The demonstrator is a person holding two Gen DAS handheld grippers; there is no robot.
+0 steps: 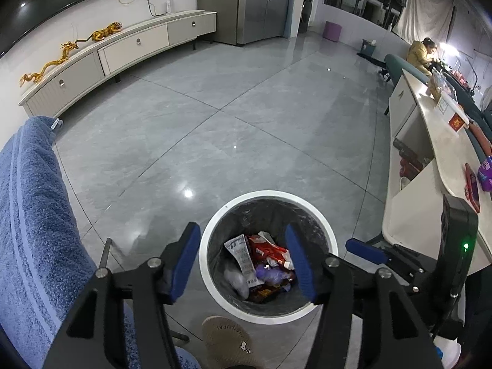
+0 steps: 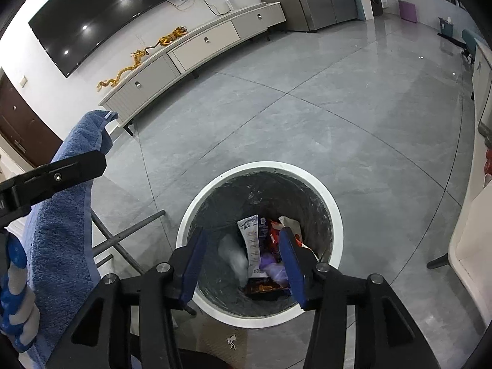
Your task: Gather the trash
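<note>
A round white trash bin with a grey liner stands on the floor below both grippers; it also shows in the right wrist view. Inside lie wrappers: a white printed packet, red packets and a purple one. My left gripper is open and empty above the bin. My right gripper is open and empty above the bin too. The right gripper's blue finger shows at the right in the left wrist view.
A blue towel hangs on a rack at the left. A low white table with items stands at the right. A beige slipper lies near the bin. A TV cabinet lines the far wall.
</note>
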